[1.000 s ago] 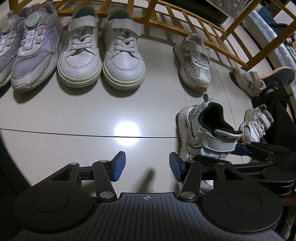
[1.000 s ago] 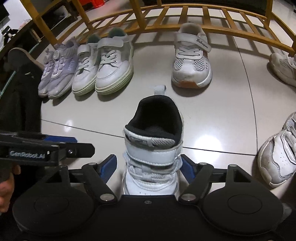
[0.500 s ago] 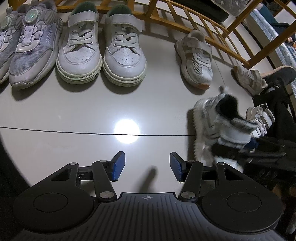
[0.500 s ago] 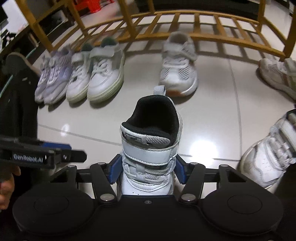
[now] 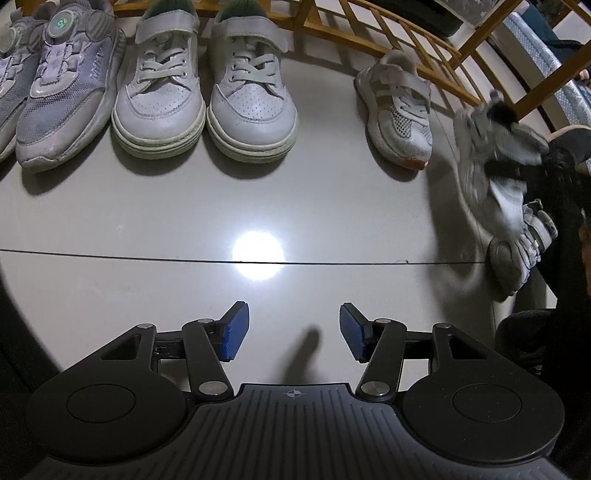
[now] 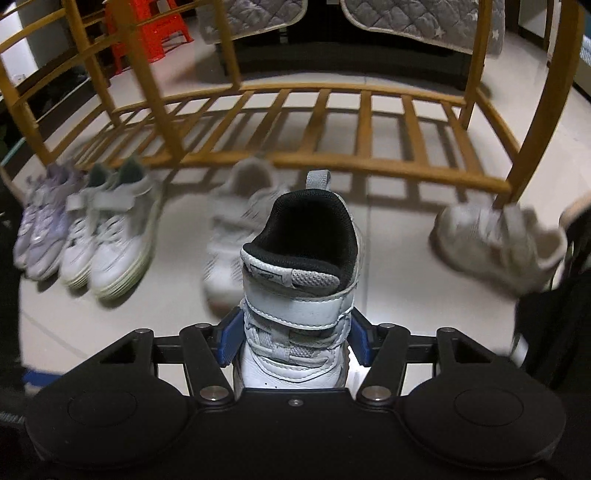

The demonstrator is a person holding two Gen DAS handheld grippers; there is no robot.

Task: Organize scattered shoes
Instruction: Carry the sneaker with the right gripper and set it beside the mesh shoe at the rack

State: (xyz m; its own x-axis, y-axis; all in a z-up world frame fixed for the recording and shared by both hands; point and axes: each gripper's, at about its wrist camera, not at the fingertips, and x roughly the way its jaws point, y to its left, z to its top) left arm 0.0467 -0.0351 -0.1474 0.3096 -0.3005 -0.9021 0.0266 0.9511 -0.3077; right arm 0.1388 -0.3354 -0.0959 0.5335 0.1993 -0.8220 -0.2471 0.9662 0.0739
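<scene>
My right gripper (image 6: 293, 341) is shut on a white strap shoe with a black lining (image 6: 299, 295) and holds it off the floor, heel away from me. It shows blurred at the right of the left wrist view (image 5: 495, 162). My left gripper (image 5: 290, 330) is open and empty, low over the tile floor. A lilac pair (image 5: 55, 92) and a white lace pair (image 5: 207, 96) stand in a row by the wooden rack (image 6: 314, 122). A single white mesh shoe (image 5: 399, 107) stands to their right.
A matching white strap shoe (image 5: 521, 251) lies on the floor at the right beside a dark-clothed person (image 5: 561, 229). Another white shoe (image 6: 495, 240) lies near the rack's right post. A red stool (image 6: 147, 33) and grey quilts hang behind the rack.
My right gripper closed on the white strap shoe and lifted it up and forward toward the rack. The left gripper stayed open and drifted slightly toward the shoe row.
</scene>
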